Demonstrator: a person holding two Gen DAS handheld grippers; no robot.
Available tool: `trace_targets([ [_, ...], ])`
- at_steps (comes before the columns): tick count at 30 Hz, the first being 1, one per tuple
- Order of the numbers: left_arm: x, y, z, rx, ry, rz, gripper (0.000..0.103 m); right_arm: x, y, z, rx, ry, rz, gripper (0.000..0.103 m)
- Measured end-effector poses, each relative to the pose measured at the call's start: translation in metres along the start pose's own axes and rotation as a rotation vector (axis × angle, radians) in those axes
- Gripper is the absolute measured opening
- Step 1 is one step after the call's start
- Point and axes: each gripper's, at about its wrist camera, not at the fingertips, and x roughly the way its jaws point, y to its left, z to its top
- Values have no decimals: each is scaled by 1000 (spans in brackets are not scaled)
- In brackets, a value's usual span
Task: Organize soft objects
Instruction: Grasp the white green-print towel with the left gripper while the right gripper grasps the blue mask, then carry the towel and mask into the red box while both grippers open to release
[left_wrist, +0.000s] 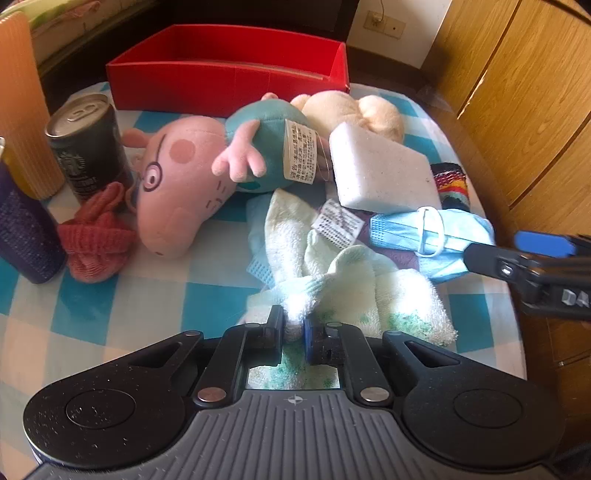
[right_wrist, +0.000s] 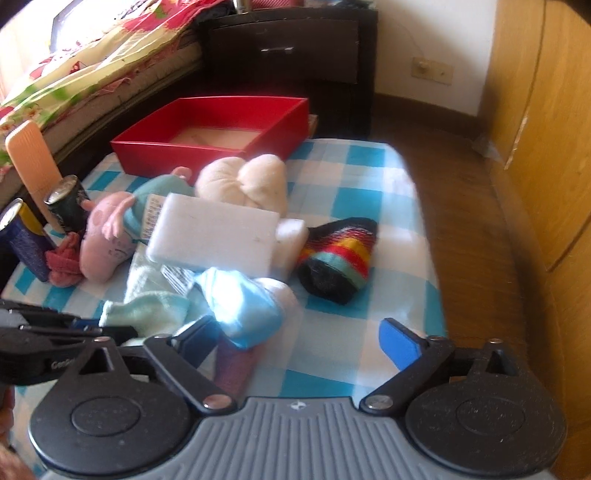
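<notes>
Soft items lie in a heap on a blue-and-white checked cloth (left_wrist: 110, 295), ahead of both grippers.

Box (left_wrist: 229, 62): red, open-topped, pale floor; farthest beyond the fingers, past the heap.

Pig plush (left_wrist: 184, 177): pink head with a round cheek patch and drawn glasses, teal body, paper tag on the belly. It lies on its side, ahead and left of the left fingers.

Towel (left_wrist: 354, 280): pale green-white terry with darker green blotches, crumpled. It lies directly at the left fingers. The left gripper (left_wrist: 293, 326) is closed on a raised fold of it, the pads pressing the cloth from both sides.

Sponge (left_wrist: 380, 166): white rectangular block, ahead and right of the left fingers, leaning on a cream plush (left_wrist: 354, 107) behind it.

Mask (left_wrist: 436, 236): light blue, pleated, white ear loop. It lies between the fingers of the right gripper (right_wrist: 299, 336), against the left finger. The jaws stand wide and the right pad is well clear of it, so nothing is gripped.

Striped pouch (right_wrist: 340, 251): black with red, yellow and teal bands, ahead and right of the right fingers.

Red knit piece (left_wrist: 96, 240): bunched, left of the pig's snout.

Can (left_wrist: 88, 147): dark, upright, left of the plush, beside other upright containers.
</notes>
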Motion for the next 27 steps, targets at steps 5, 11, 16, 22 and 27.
trace_targets([
  [5,-7,7,-6,5,11,-23,5,25,18,8,-62,57,63,33],
  [11,-16,15,-7,-15,8,-66,5,62,30,3,-72,187,112,5],
  [16,-27,23,-3,-67,-3,-116,5,50,19,4,24,192,217,0],
  [22,-64,25,8,-106,-93,-209,5,9,15,12,95,122,359,0],
  [27,-95,28,22,-149,-183,-285,5,-16,5,22,171,56,442,0],
])
